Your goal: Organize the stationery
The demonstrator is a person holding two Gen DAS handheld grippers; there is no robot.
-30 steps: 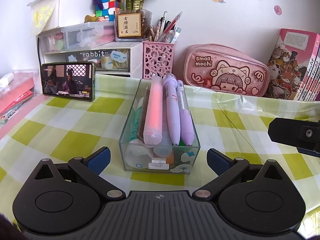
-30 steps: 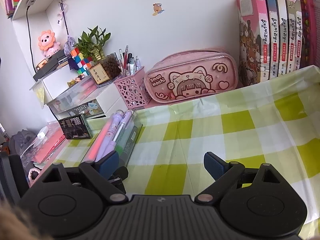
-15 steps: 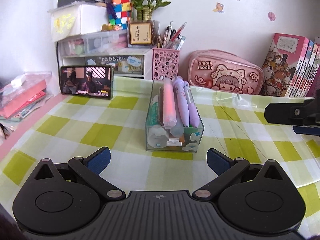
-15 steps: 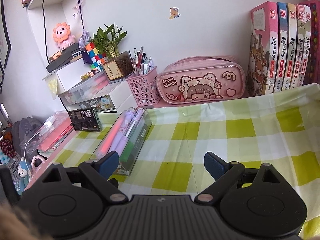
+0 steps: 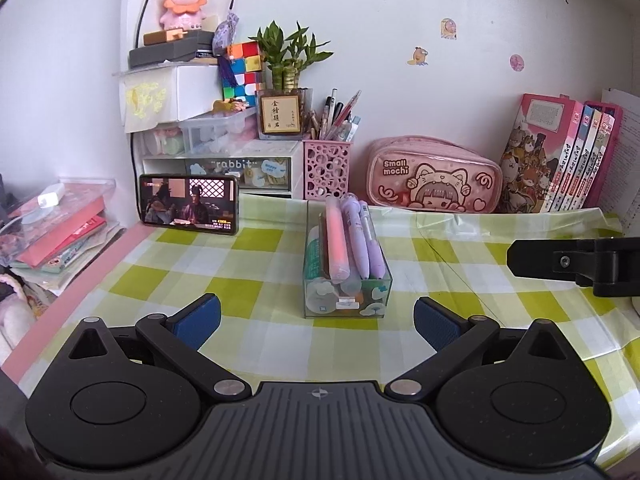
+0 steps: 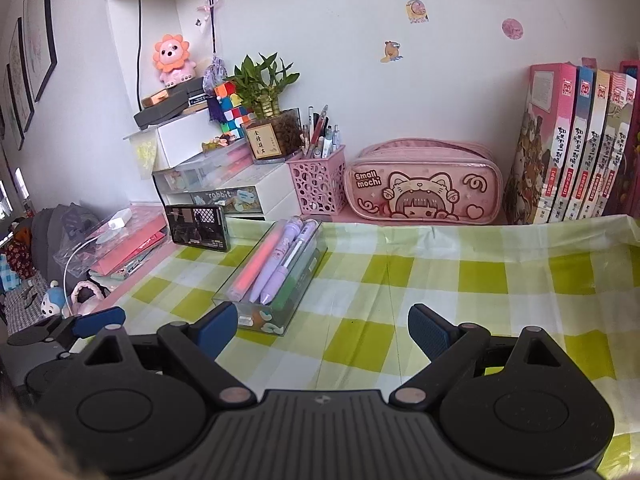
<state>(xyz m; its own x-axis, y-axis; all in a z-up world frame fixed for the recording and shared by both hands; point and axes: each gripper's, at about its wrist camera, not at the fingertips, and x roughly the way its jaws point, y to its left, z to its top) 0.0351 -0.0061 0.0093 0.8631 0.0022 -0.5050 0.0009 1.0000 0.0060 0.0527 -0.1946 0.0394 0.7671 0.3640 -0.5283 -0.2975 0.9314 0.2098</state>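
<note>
A clear plastic box [image 5: 346, 280] stands on the green checked tablecloth, filled with stationery: a pink marker [image 5: 336, 240] and purple pens [image 5: 360, 240] lie on top. It also shows in the right wrist view [image 6: 272, 284]. My left gripper [image 5: 317, 322] is open and empty, a little in front of the box. My right gripper [image 6: 318, 334] is open and empty, to the right of the box and nearer than it. Part of the right gripper shows at the right edge of the left wrist view [image 5: 576, 262].
A pink pen basket [image 5: 327, 168], a pink "Small mochi" pencil case [image 5: 434, 182] and books [image 5: 560, 156] line the back wall. A phone [image 5: 188, 204] leans on white drawers [image 5: 224, 160]. Folders [image 5: 56, 228] lie off the left table edge.
Both grippers have pulled back and up from the box, which now looks smaller and farther. Both stay open and empty.
</note>
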